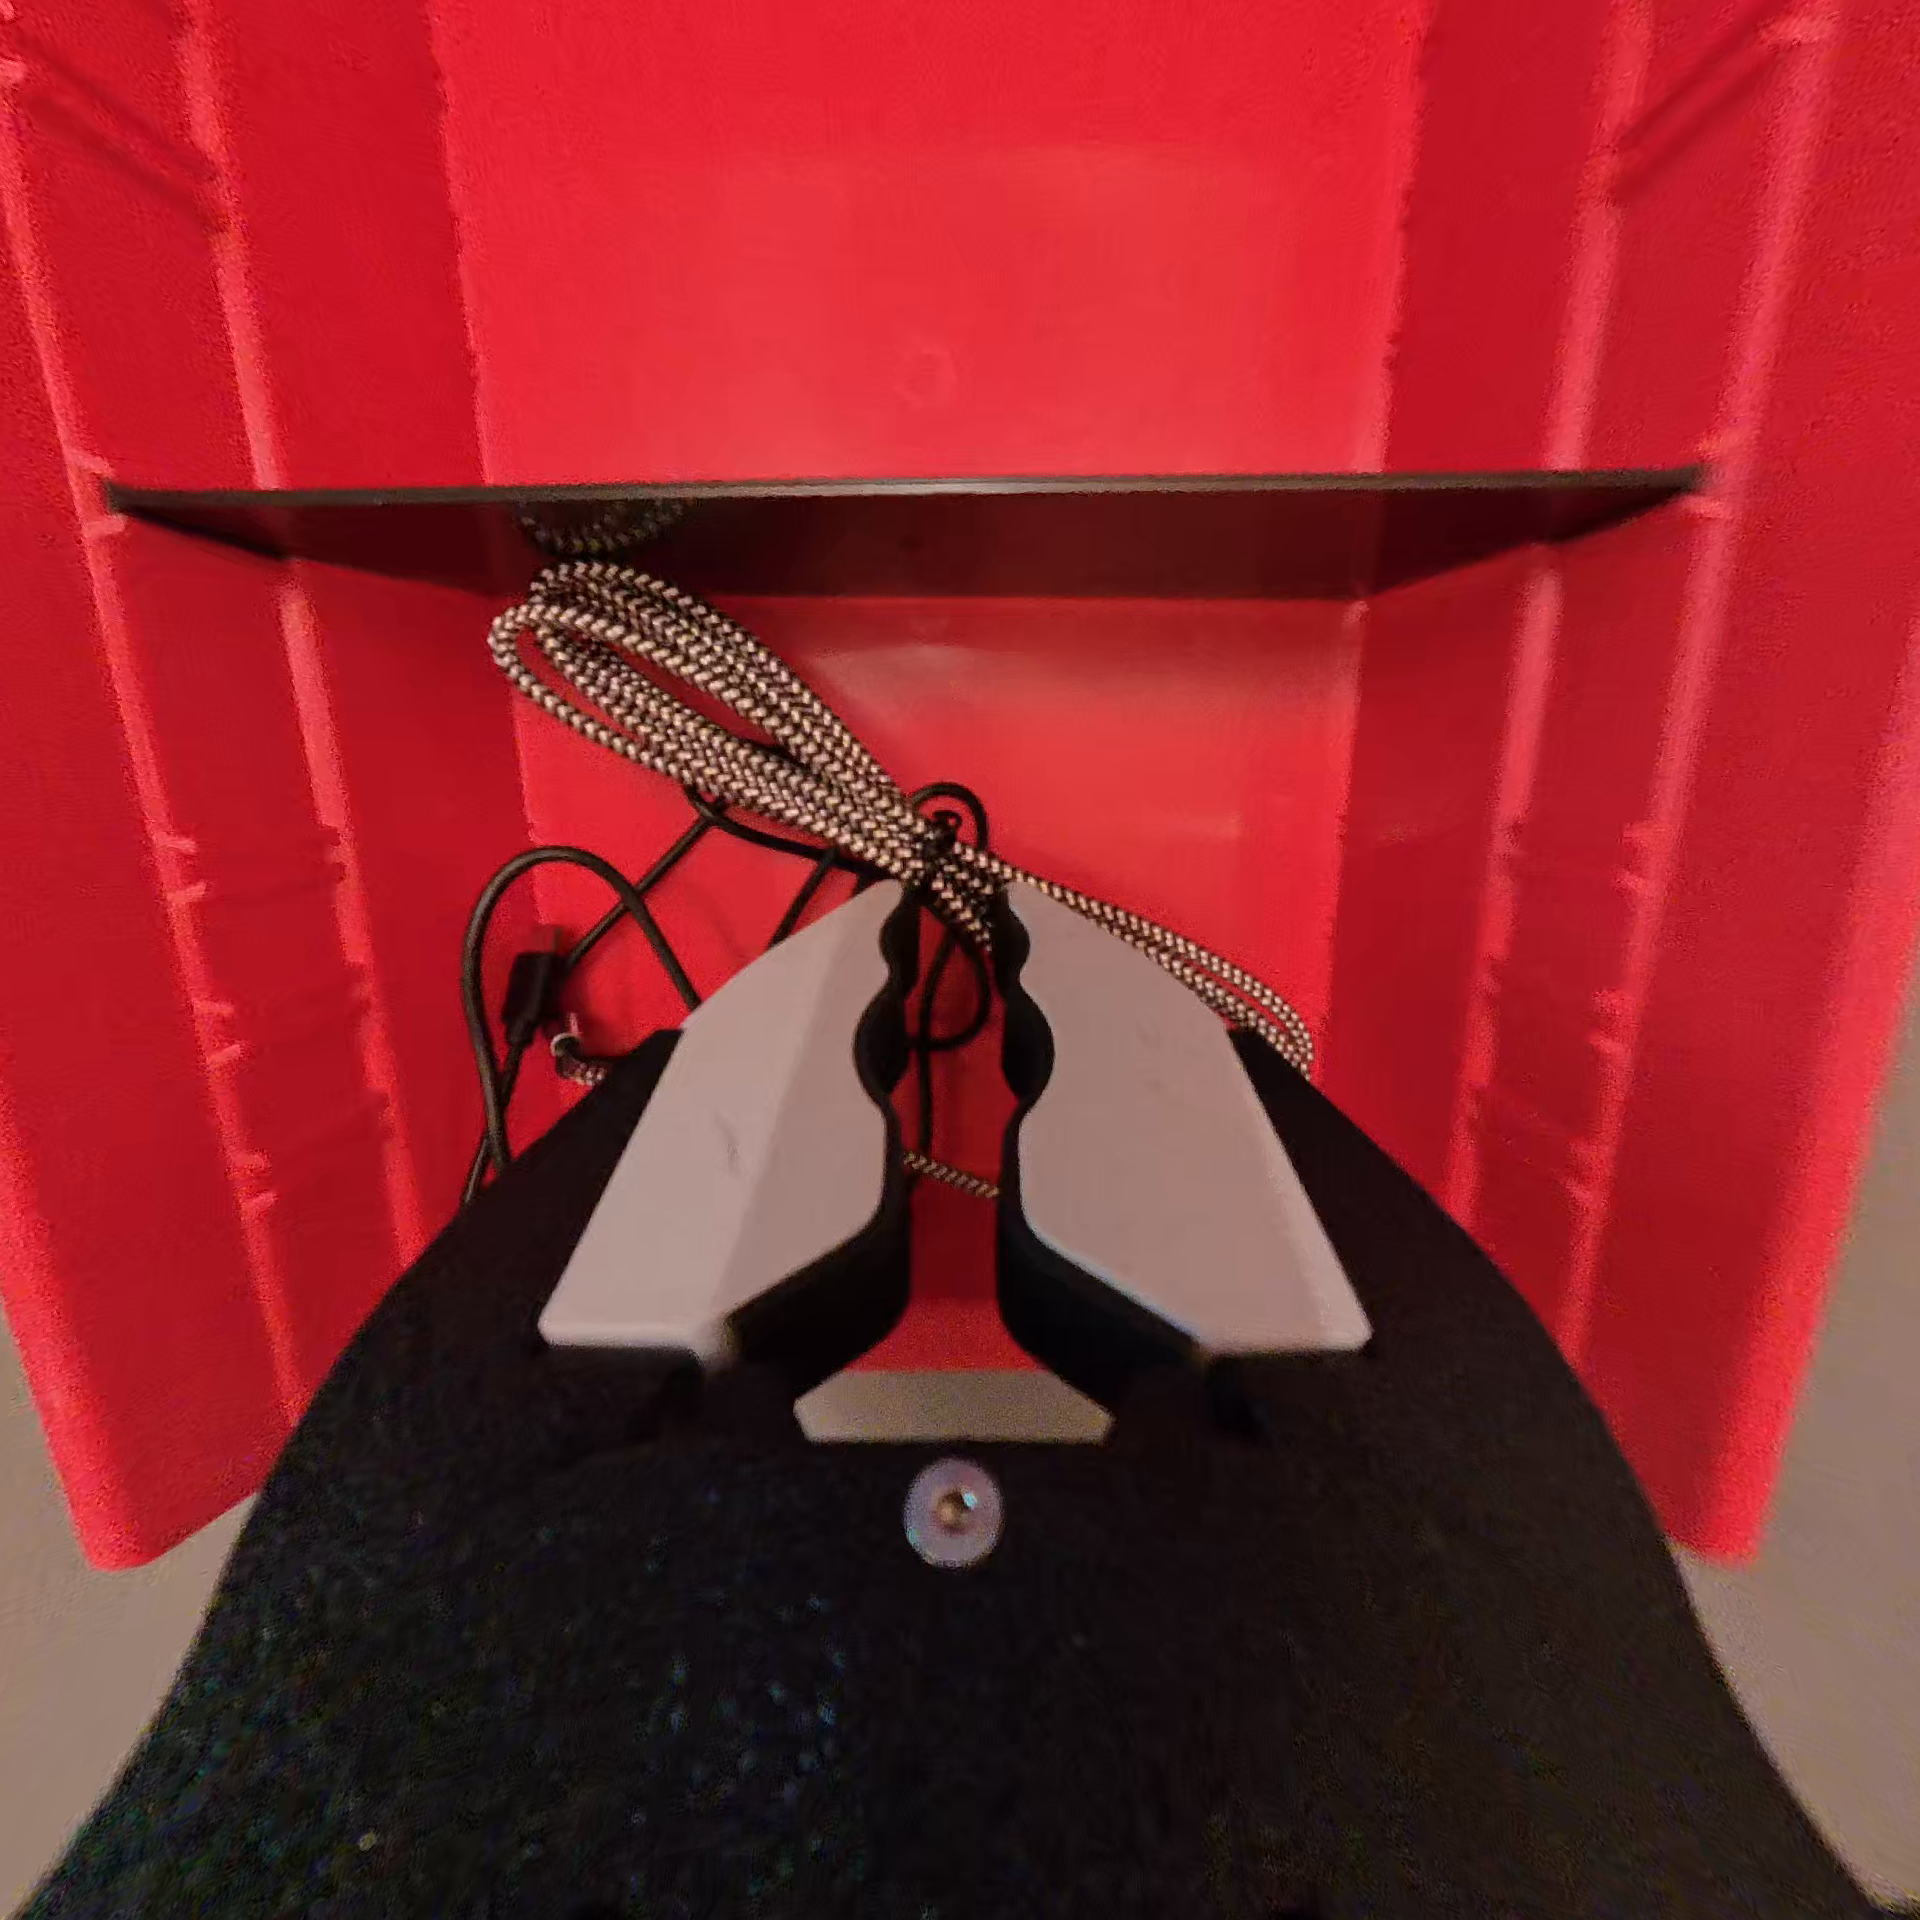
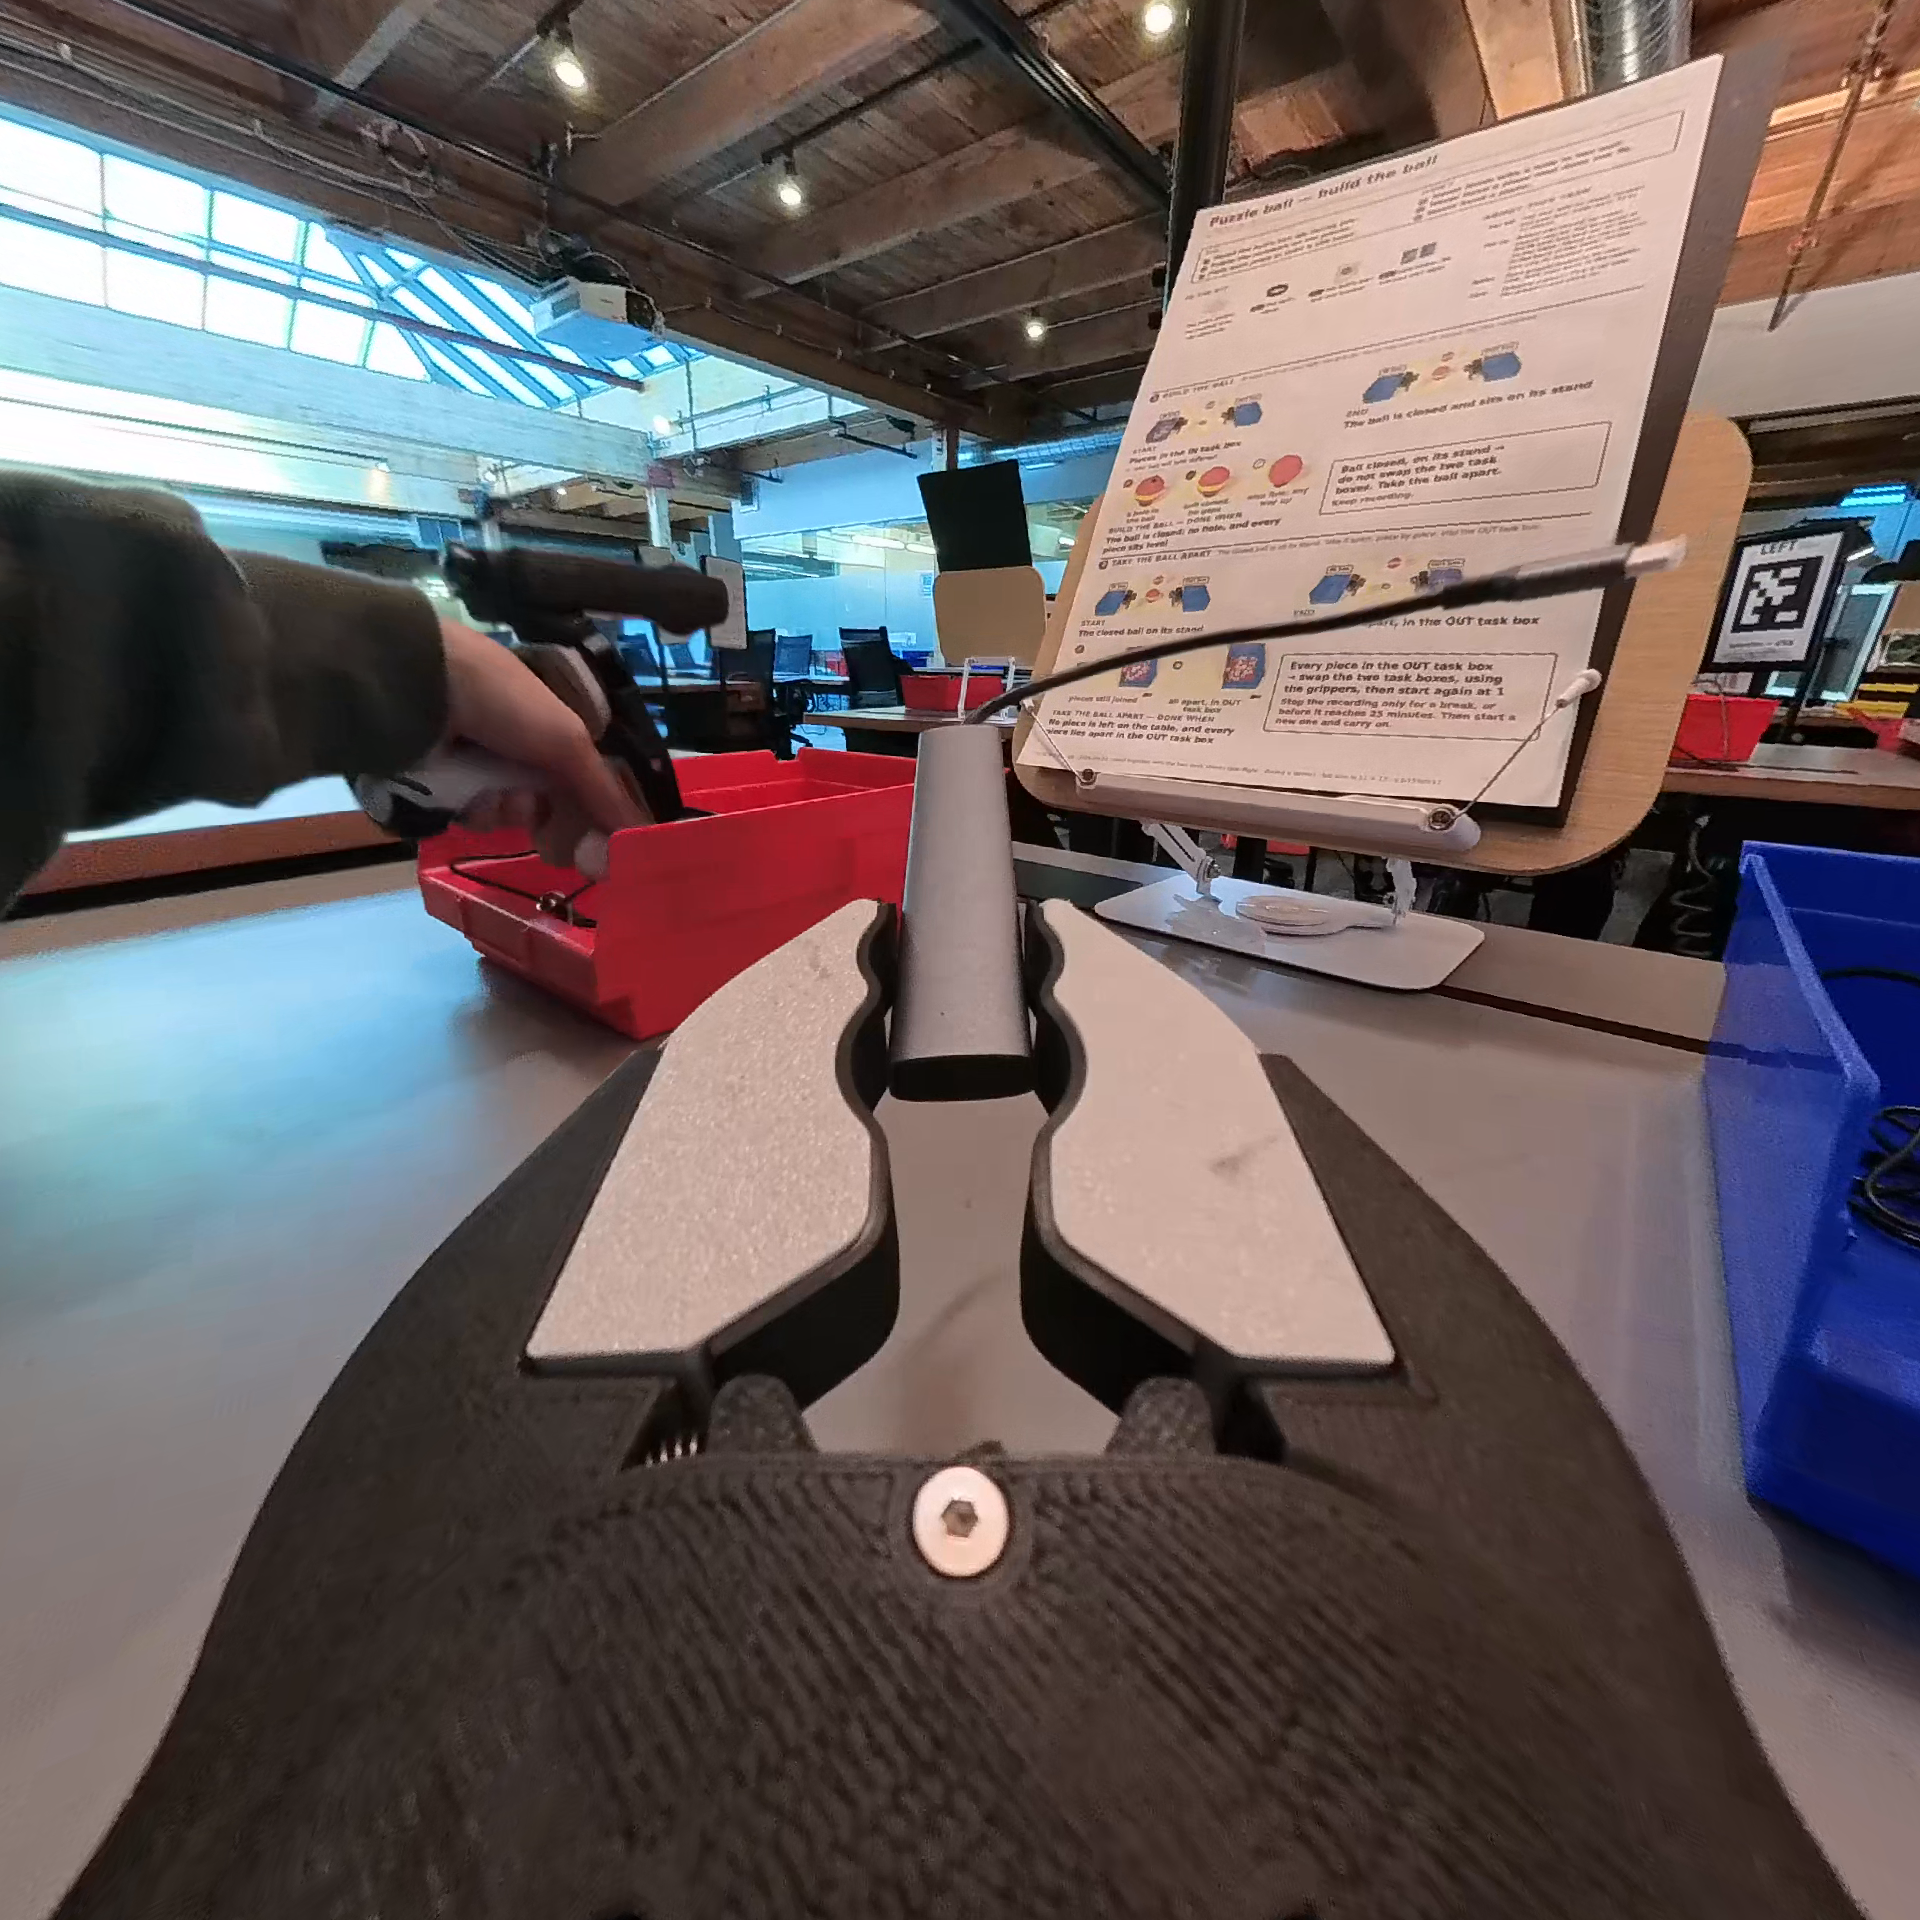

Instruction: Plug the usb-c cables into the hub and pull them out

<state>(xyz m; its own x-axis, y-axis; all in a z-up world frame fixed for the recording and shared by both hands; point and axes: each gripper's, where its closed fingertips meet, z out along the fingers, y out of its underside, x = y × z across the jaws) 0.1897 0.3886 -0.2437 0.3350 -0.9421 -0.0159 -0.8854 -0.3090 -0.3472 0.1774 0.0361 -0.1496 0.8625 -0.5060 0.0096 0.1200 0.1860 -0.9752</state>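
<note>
Red plastic is filling the left wrist view: one red bin (image 1: 1039,312) with a single dark divider (image 1: 904,530) crossing it. Two cables are lying in it, a black-and-white braided cable (image 1: 727,717) bundled in loops and a thin black cable (image 1: 488,956) with a USB-C plug (image 1: 530,977) just left of the gripper. The left gripper (image 1: 951,904) is reaching into the bin with its fingers (image 1: 800,1091) narrowly apart; the braided bundle is passing between the tips, but whether they are pinching it I cannot tell.

One grey aluminium hub (image 2: 958,925) is standing upright in the right gripper (image 2: 961,940), whose fingers (image 2: 748,1132) are pressing against both sides of it. The hub's own thin black lead (image 2: 1247,634) is arching up and to the right, ending in one silver plug (image 2: 1652,553) hanging free in the air.

Left of the hub, a person's hand (image 2: 520,748) in a dark sleeve (image 2: 187,665) is holding the other gripper down into the red bin (image 2: 727,883). Right of the hub, one blue bin (image 2: 1818,1195) is sitting with dark wires inside. Behind the hub, one wooden stand (image 2: 1662,748) is propping up a printed instruction sheet (image 2: 1403,468).

Everything is resting on a smooth grey table (image 2: 260,1143). Beyond it, a large workshop hall with wooden ceiling beams (image 2: 831,125), spot lights and skylights (image 2: 260,239) is stretching away.
</note>
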